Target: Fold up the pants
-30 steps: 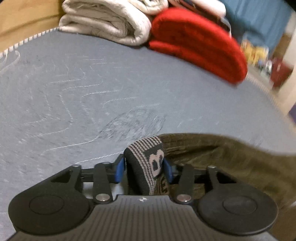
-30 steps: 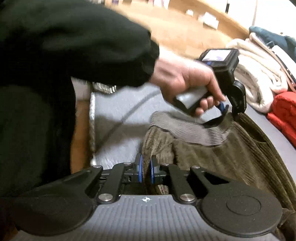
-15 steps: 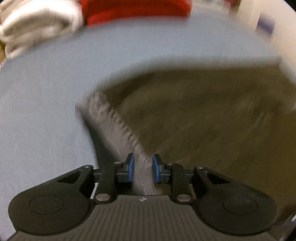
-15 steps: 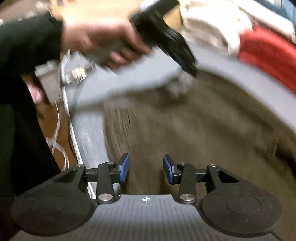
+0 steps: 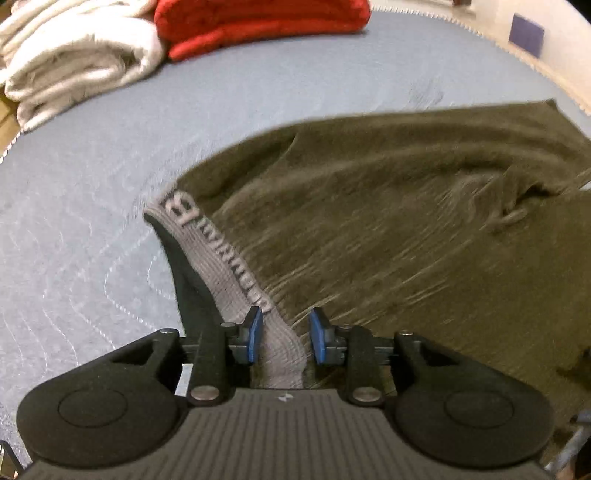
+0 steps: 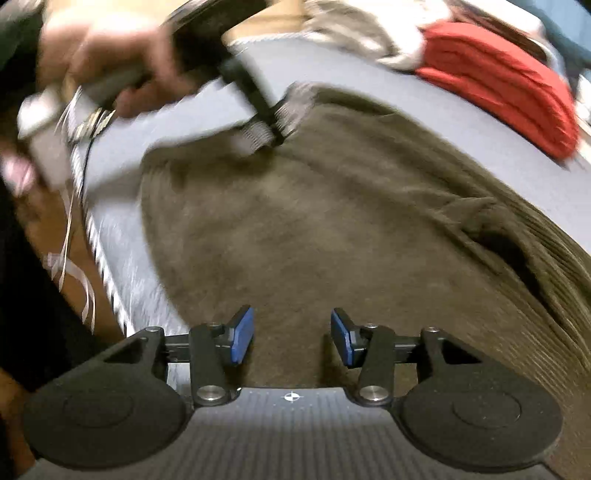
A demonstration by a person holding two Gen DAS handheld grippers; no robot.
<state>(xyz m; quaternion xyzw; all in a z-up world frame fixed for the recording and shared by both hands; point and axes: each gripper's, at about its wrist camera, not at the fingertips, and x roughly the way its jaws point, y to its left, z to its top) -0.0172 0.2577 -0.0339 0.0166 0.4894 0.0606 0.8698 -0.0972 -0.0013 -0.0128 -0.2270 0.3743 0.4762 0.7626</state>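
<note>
Olive corduroy pants (image 5: 388, 221) lie spread on the grey-blue quilted bed (image 5: 92, 184). Their grey ribbed waistband (image 5: 221, 258) with lettering runs between the fingers of my left gripper (image 5: 283, 338). The jaws stand a little apart, with a gap on the right of the band. My right gripper (image 6: 291, 338) is open and empty, low over the pants (image 6: 314, 221). In the right wrist view the left gripper (image 6: 269, 122) sits at the waistband corner (image 6: 291, 107), held by a hand.
Folded white blankets (image 5: 74, 62) and a red folded garment (image 5: 258, 22) lie at the far side of the bed. The bed's piped edge (image 6: 99, 251) runs along the left in the right wrist view, with the person's dark clothing beside it.
The pants were laid flat on the bed. My right gripper opened and let go of the fabric. My left gripper's jaws widened around the waistband.
</note>
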